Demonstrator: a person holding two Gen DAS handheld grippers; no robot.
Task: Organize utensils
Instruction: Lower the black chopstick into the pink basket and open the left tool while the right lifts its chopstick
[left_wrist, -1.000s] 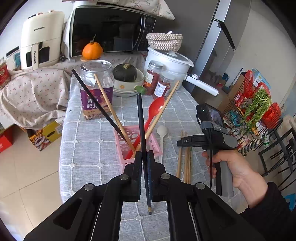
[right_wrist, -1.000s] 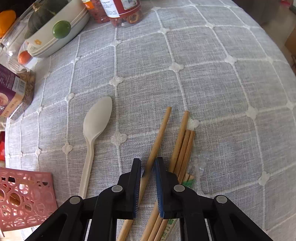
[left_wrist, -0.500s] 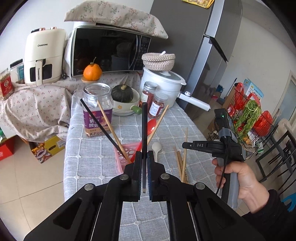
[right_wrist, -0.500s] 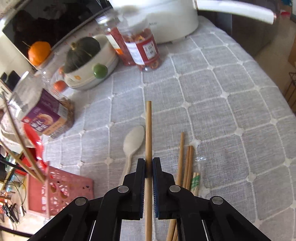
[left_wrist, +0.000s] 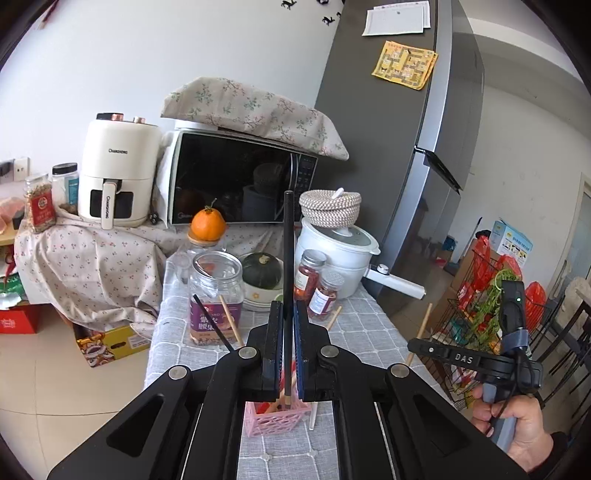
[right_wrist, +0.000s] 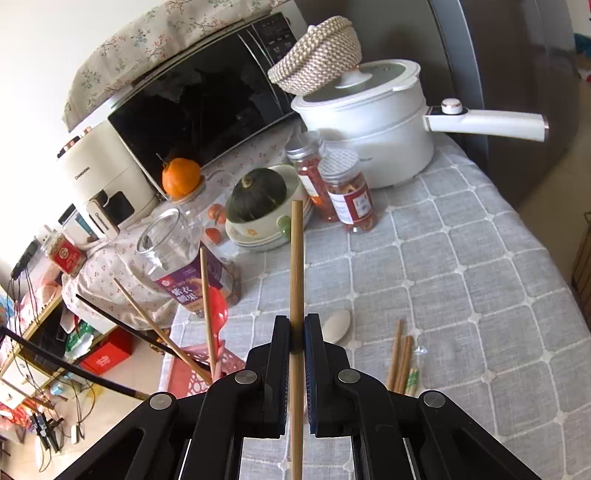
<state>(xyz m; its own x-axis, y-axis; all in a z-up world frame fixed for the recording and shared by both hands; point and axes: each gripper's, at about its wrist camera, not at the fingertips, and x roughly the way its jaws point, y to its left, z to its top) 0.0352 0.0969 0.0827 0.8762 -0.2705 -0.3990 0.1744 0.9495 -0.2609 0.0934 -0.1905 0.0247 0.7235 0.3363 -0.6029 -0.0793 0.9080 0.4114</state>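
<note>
Wooden chopstick (right_wrist: 296, 273) clamped in right claw (right_wrist: 296, 334)

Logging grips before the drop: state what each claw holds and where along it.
Left claw: thin black chopstick, clamped near its lower end. Right claw: light wooden chopstick, clamped around mid-length.

Both tools (left_wrist: 288, 314) (right_wrist: 297, 328) clamped shut.

I see both views bright and sharp in even daylight, with soft shadows. Glare whitens the wall (right_wrist: 26, 55) at the right view's upper left. Fisheye bends the edges, corners black.
</note>
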